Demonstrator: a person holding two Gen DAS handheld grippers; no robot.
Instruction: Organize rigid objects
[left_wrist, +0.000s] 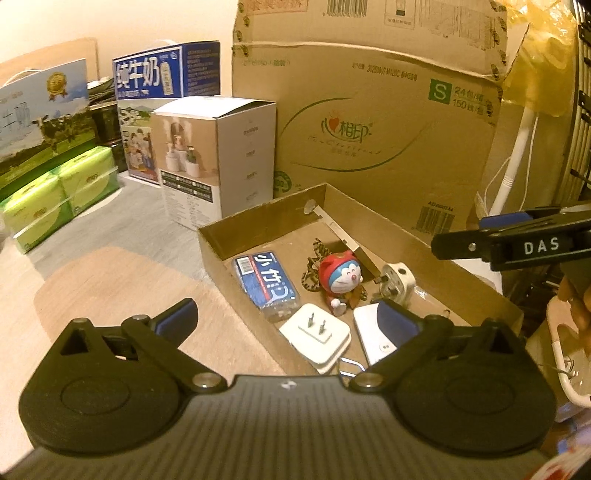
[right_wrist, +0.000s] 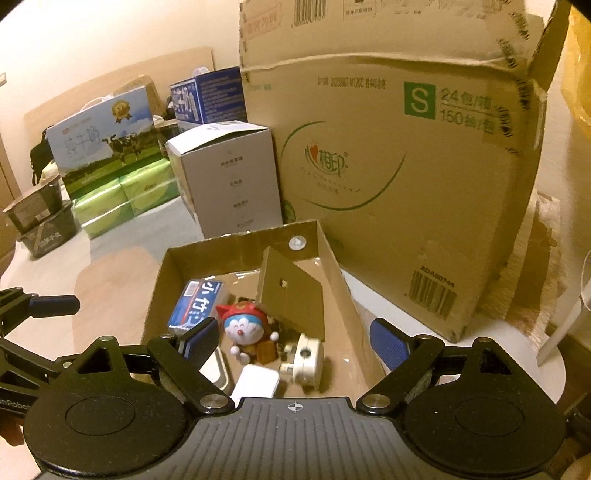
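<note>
A shallow cardboard tray (left_wrist: 258, 210) (right_wrist: 236, 251) holds a blue floss box (left_wrist: 264, 280) (right_wrist: 195, 302), a red-hooded blue cat figure (left_wrist: 341, 280) (right_wrist: 242, 325), a square white plug adapter (left_wrist: 317, 332) (right_wrist: 256, 382), a round white plug (left_wrist: 397, 282) (right_wrist: 308, 358) and a white-and-blue device (left_wrist: 373, 341). My left gripper (left_wrist: 288, 317) hovers open over the tray's near left corner, above the square adapter and touching nothing. My right gripper (right_wrist: 295, 341) hangs open over the tray's near end, above the figure and round plug, its pads clear of them.
A large cardboard carton (left_wrist: 369, 129) stands right behind the tray, and a white product box (left_wrist: 221, 155) behind its left end. Green tissue packs (left_wrist: 62, 192) and milk cartons (left_wrist: 159, 81) sit further left. A loose cardboard flap (right_wrist: 291, 291) leans inside the tray.
</note>
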